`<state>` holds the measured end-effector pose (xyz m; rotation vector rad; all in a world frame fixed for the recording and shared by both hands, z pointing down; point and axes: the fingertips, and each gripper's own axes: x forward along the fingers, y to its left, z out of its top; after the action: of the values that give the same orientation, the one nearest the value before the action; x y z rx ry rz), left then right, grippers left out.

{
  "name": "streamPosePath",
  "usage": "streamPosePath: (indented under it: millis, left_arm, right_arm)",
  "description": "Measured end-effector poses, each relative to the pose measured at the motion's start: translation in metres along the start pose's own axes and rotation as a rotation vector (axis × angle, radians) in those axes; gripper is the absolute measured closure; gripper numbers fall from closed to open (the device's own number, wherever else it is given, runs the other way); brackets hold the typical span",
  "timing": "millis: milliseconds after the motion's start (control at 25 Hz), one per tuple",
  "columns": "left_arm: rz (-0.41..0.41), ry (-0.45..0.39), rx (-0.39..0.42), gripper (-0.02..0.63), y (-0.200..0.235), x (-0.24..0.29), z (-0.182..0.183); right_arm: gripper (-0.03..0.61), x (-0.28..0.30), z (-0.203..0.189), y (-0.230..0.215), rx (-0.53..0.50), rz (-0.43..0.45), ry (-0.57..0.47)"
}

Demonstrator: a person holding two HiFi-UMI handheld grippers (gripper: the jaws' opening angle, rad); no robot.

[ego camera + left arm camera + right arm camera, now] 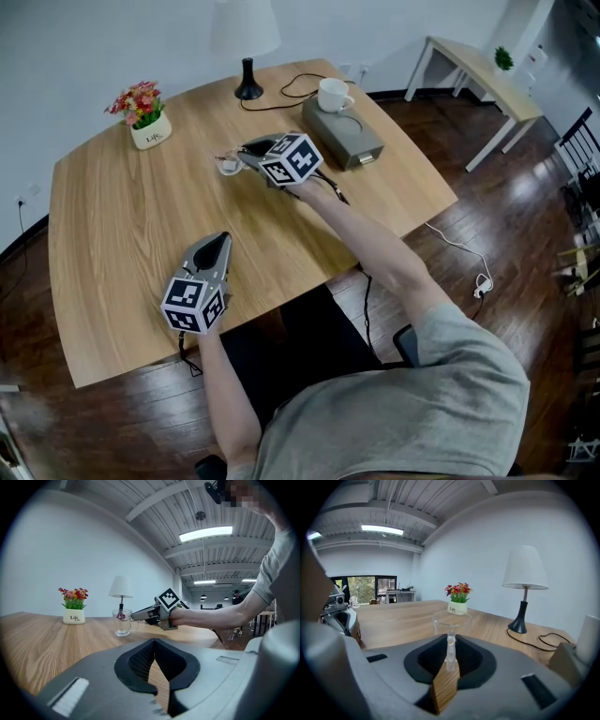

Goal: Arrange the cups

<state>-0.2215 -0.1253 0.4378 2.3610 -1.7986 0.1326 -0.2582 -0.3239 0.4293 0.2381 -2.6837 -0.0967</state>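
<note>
A clear glass cup [228, 165] with a handle stands on the wooden table [112, 244], left of centre at the back. My right gripper [246, 155] reaches it from the right, jaws closed on its thin glass handle [450, 649]; the bowl of the cup [451, 620] shows just beyond the jaws. The left gripper view shows that cup [123, 622] upright on the table with the right gripper [134, 616] at its handle. A white cup [331, 95] stands on a grey box [349, 138] farther right. My left gripper [222, 240] lies near the front edge, shut and empty.
A potted flower [146, 120] stands at the back left and a black-footed lamp [247, 84] at the back centre, its cable [295, 86] trailing toward the grey box. A white side table [478, 66] stands on the floor at the far right.
</note>
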Motion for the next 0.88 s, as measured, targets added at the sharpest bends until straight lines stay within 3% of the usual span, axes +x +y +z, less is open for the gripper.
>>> streamPosePath:
  millis: [520,680,880]
  left_arm:
    - [0.005,0.000,-0.001,0.611,0.005,-0.001,0.000]
    - [0.001,0.001,0.001,0.611,0.003,0.001,0.001]
    - [0.001,0.000,0.002,0.611,0.003,0.002,0.001]
  right_arm:
    - [0.518,-0.118,-0.013,-0.019,0.152,-0.035,-0.202]
    - [0.518,-0.178,-0.008,-0.055,0.175,-0.118,-0.261]
    - [0.518,-0.237,-0.015,-0.129,0.202,-0.291,-0.278]
